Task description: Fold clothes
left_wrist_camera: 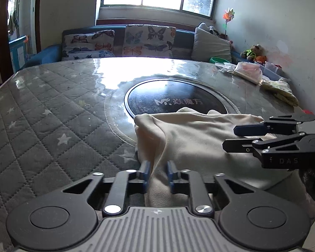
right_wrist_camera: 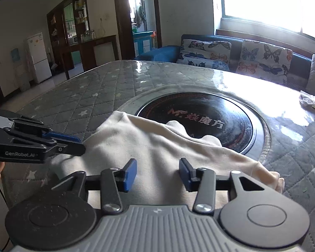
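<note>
Left gripper (left_wrist_camera: pixel 158 175) pinching the cream garment (left_wrist_camera: pixel 199 138) at the table's near edge.
L pads are closing tight on a raised fold near the left end; R gripper (right_wrist_camera: pixel 157 173) is hanging w/ jaws apart over the cloth, gripping nothing. Garment's lying crumpled, far edge lapping onto the black round cooktop (right_wrist_camera: pixel 210 115) mid-table. Risk, imo: one-sided pull drags or bunches the fabric since R isn't anchoring it.
</note>
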### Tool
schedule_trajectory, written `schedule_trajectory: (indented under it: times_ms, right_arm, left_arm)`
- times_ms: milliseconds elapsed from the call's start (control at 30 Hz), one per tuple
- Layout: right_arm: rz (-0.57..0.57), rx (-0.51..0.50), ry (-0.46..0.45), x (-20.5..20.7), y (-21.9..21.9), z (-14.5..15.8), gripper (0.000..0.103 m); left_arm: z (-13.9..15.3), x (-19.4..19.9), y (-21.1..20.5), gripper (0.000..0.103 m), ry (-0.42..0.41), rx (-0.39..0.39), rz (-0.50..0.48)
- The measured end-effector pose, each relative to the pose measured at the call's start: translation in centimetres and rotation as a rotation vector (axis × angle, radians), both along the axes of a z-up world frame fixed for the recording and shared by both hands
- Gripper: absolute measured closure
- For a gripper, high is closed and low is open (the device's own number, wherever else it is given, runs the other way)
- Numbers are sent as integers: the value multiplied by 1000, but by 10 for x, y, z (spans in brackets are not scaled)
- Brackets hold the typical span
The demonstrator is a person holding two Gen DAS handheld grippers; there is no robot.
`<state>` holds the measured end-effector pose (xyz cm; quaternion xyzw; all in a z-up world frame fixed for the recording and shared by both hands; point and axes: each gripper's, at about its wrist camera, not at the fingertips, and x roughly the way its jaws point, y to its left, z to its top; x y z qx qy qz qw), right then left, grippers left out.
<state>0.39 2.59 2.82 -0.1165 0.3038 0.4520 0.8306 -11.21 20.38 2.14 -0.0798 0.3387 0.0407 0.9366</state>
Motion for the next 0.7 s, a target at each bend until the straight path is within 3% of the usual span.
schedule_trajectory:
  times_ms: [100,433,533,700]
  right_arm:
    - [5,5,-2,-5,-1,-1,55]
    - [-24,16,13,-8,-13,-1,55]
    - [-25,13,14,-8,-11,-3,54]
    - [-20,14,18,-7,-10,-5,52]
  left_arm:
    - [8,0,1,85,-36,-39,-20]
    - [3,32,38,85,-25,-205,80]
    - [-2,36,30,86,-12,-197,51]
    - [-8,40,18,78,13,-167,30]
